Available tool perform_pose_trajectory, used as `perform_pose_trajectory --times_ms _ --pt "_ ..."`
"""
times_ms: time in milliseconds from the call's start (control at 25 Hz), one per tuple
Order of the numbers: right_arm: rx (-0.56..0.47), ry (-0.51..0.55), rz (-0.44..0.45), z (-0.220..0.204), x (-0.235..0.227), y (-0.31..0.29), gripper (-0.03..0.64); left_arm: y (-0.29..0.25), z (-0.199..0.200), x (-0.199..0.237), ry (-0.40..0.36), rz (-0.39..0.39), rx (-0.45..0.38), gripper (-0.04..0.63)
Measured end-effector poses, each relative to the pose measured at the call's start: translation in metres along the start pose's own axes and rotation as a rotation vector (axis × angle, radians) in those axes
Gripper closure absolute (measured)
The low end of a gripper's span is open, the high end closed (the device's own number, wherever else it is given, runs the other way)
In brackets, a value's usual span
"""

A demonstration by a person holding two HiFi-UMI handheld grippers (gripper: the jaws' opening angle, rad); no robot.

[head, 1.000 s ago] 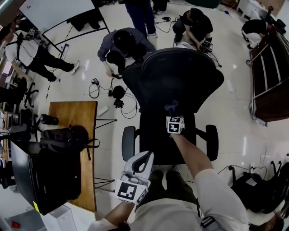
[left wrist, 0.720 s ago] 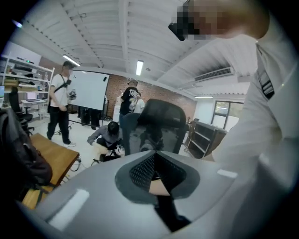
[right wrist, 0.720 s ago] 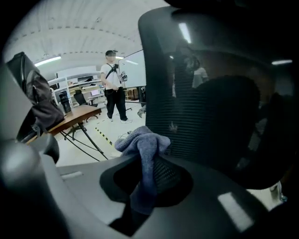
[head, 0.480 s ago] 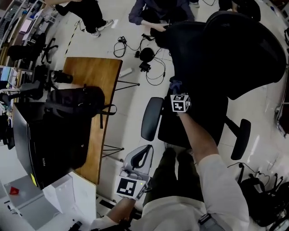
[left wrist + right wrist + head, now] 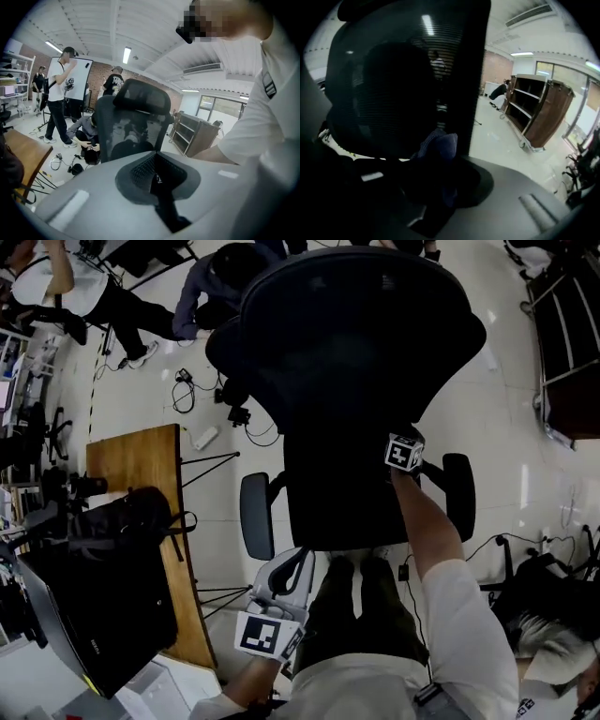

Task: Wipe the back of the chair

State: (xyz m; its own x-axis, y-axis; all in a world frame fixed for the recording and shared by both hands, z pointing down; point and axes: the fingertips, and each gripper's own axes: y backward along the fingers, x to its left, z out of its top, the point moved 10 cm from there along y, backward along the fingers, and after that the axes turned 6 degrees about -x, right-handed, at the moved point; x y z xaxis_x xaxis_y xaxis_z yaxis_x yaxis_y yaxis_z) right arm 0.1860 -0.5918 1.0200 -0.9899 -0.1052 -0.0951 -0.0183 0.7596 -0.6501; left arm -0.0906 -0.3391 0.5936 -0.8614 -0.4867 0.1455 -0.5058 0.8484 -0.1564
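Head view: my right gripper had swept across to the right of the chair back, jaws clenched on the cloth, so wiping progressed; left gripper idled, jaws together.

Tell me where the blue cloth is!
In the right gripper view, the blue cloth is pinched in the right tool, low beside the black chair back, near its side edge.

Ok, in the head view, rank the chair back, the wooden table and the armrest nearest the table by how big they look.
1. Chair back: largest, though it is also nearest the camera.
2. Wooden table: partly hidden under a bag.
3. Armrest: clearly smallest.
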Motion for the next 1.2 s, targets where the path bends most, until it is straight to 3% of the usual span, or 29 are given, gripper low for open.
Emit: perform_pose_trajectory --times_ms 120,280,320,400,480,720,920,1040,1200 --pt "-0.005 -0.033 -0.050 0.001 -0.040 -0.008 0.565 -0.025 -0.016 -0.018 -0.007 -0.046 0.025 0.538" --pt "-0.049 -0.041 0.024 0.004 -0.036 0.020 0.565 -0.023 -0.003 -0.038 0.014 -0.044 0.200 0.538" --pt "-0.068 -0.051 0.049 0.004 -0.029 0.044 0.565 -0.014 0.007 -0.042 0.003 -0.043 0.162 0.538" --pt "-0.148 -0.049 0.102 0.009 -0.010 0.108 0.566 0.016 0.023 -0.047 -0.038 -0.038 0.009 0.538" --pt "-0.294 -0.036 0.171 0.009 0.012 0.172 0.565 0.065 0.027 -0.049 -0.068 -0.024 -0.088 0.538" --pt "-0.789 0.062 0.279 0.045 0.074 0.450 0.565 0.214 0.011 -0.032 -0.141 0.043 -0.294 0.538" --pt "-1.099 0.093 0.473 0.076 0.099 0.667 0.565 0.269 0.026 -0.041 -0.211 0.067 -0.428 0.538" --pt "-1.183 0.114 0.493 0.080 0.097 0.742 0.563 0.281 0.054 -0.058 -0.284 0.062 -0.513 0.538" --pt "-1.138 0.083 0.540 0.065 0.091 0.772 0.563 0.287 0.060 -0.071 -0.330 0.048 -0.539 0.538"
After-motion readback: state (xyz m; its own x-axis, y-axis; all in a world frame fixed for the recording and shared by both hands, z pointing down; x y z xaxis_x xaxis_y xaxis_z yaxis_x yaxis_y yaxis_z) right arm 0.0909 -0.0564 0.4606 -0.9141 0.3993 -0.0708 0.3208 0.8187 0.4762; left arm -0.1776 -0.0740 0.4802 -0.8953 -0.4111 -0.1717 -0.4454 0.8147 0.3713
